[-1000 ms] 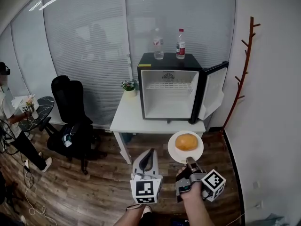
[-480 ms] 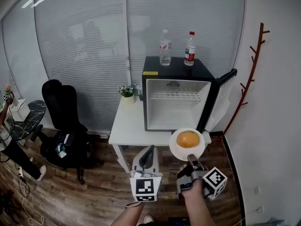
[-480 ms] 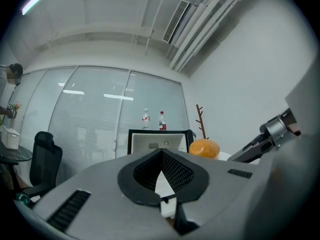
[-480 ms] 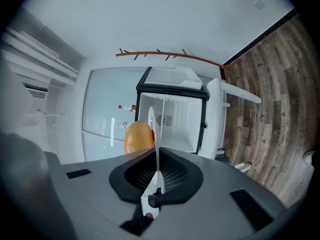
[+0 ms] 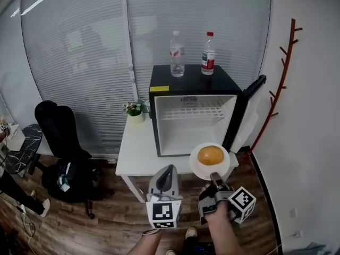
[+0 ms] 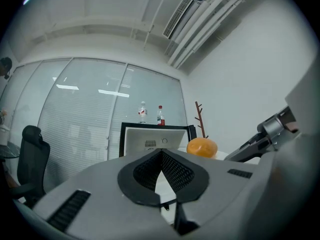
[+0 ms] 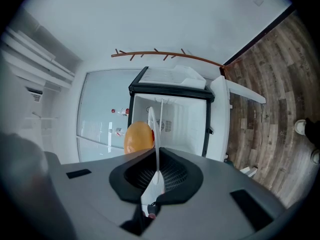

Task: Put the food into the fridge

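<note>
A white plate (image 5: pixel 204 170) carrying a round orange bun (image 5: pixel 210 155) is held level by its near rim in my right gripper (image 5: pixel 213 177), which is shut on it. In the right gripper view the plate (image 7: pixel 152 129) shows edge-on between the pads, with the bun (image 7: pixel 138 137) on its left side. The small black fridge (image 5: pixel 188 83) stands on a white table (image 5: pixel 135 149), its door (image 5: pixel 243 110) swung open to the right and its white inside bare. My left gripper (image 5: pixel 170 168) hangs left of the plate, shut and empty; its tips (image 6: pixel 161 152) meet.
Two water bottles (image 5: pixel 177 47) (image 5: pixel 207 47) stand on the fridge top. A potted plant (image 5: pixel 135 110) sits at the table's back left. A black office chair (image 5: pixel 58 129) is on the left, a wooden coat rack (image 5: pixel 279 84) by the right wall.
Both grippers and the plate have come closer to the fridge, which now looks larger. The plate now overlaps the fridge's lower front edge. Both grips are unchanged.
</note>
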Tool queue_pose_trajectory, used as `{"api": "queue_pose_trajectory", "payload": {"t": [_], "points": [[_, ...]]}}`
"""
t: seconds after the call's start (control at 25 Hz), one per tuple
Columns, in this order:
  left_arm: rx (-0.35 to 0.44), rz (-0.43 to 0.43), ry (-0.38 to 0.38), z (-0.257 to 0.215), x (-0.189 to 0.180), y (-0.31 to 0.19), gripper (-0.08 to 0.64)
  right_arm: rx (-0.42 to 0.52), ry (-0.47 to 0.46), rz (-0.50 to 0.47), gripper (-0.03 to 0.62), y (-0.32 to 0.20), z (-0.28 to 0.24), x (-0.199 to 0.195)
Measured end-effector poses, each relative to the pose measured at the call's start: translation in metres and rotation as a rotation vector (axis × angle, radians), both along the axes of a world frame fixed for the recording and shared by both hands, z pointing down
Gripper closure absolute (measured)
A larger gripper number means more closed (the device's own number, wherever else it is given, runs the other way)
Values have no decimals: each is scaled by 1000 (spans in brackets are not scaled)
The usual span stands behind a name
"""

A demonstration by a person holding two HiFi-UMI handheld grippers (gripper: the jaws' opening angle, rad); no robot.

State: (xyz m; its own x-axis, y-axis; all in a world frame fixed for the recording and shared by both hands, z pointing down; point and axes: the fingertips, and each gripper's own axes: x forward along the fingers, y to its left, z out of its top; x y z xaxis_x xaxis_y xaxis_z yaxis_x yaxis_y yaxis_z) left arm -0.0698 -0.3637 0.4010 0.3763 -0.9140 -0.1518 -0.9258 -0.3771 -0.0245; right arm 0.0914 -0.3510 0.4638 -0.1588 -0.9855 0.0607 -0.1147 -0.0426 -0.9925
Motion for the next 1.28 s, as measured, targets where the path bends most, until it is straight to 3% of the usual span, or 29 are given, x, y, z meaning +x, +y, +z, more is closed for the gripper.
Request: {"api": "queue_pose_trajectory", "payload": {"t": [0.72, 1.0, 1.28], "points": [[-27, -52, -31, -4, 89, -179, 534, -36, -30, -67, 557, -186, 9, 82], [-6, -80, -38, -6, 88, -220, 534, -57, -33, -90, 557, -235, 17, 83], [-6, -47, -23, -3, 83, -265, 534, -59, -37, -73, 558, -272, 19, 73]]}}
